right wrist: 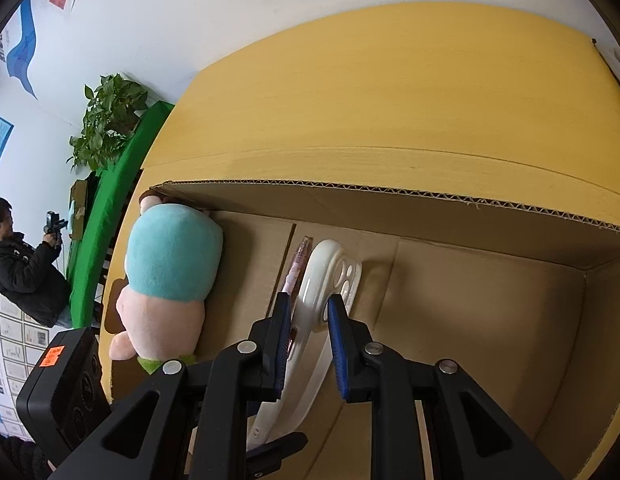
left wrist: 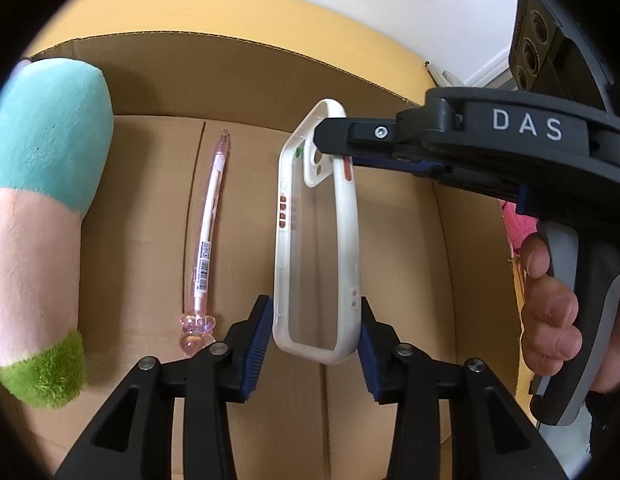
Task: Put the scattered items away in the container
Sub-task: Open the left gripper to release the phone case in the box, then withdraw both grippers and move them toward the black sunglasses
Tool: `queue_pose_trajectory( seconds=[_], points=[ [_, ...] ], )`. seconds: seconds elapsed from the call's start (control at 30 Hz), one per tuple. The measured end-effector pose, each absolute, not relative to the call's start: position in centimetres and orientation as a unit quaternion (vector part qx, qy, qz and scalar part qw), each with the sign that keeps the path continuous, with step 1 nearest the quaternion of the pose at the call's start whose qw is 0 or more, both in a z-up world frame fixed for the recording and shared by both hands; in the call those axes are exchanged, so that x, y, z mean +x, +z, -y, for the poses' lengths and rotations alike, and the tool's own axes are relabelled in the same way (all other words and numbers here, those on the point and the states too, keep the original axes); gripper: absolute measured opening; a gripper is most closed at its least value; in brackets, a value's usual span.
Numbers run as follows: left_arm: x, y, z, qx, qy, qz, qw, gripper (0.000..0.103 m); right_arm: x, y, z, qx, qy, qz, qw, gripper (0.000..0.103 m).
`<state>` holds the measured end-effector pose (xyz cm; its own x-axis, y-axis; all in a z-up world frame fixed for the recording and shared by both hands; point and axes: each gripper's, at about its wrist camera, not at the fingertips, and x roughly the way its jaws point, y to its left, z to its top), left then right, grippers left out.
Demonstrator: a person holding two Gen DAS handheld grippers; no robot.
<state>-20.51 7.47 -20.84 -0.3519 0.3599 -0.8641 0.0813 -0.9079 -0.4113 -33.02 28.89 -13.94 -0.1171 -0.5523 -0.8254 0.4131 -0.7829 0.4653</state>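
Phone case (left wrist: 315, 248) in clenched right gripper (right wrist: 308, 310), camera end far; left gripper (left wrist: 313, 322) released.

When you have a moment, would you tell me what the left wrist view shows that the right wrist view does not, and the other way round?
Only the left wrist view shows the pink pen at full length, the right gripper side-on pinching the phone case at its top end, and the hand holding it.

Only the right wrist view shows the potted plant, wall posters and a person standing by.

Both show the cardboard box, the plush toy and the case.
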Motion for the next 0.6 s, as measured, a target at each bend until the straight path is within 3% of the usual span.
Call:
queue_pose_trajectory(
  seconds=[0.33,0.37,0.43,0.5,0.6],
  points=[
    [-19.3,-19.2,-5.9,-0.563,0.797,0.194,0.101,0.040,-32.6,-14.3,-30.1,0.587,-0.753,0.042,0.293,0.028],
    [-19.3,-19.0,-5.8,-0.563,0.798,0.193,0.101,0.040,-32.6,-14.3,-30.1,0.586,-0.754,0.042,0.292,0.032],
    [-19.1,-18.6,-5.2,-0.562,0.798,0.193,0.101,0.040,-32.7,-14.1,-30.4,0.584,-0.760,0.046,0.282,0.060],
    [-19.0,-18.3,-4.7,-0.561,0.797,0.198,0.106,0.040,-32.9,-14.0,-30.6,0.580,-0.766,0.050,0.274,0.075],
    [-17.9,-17.5,-5.6,-0.559,0.796,0.202,0.113,0.040,-33.3,-13.3,-30.8,0.574,-0.771,0.051,0.271,0.076]
  ],
)
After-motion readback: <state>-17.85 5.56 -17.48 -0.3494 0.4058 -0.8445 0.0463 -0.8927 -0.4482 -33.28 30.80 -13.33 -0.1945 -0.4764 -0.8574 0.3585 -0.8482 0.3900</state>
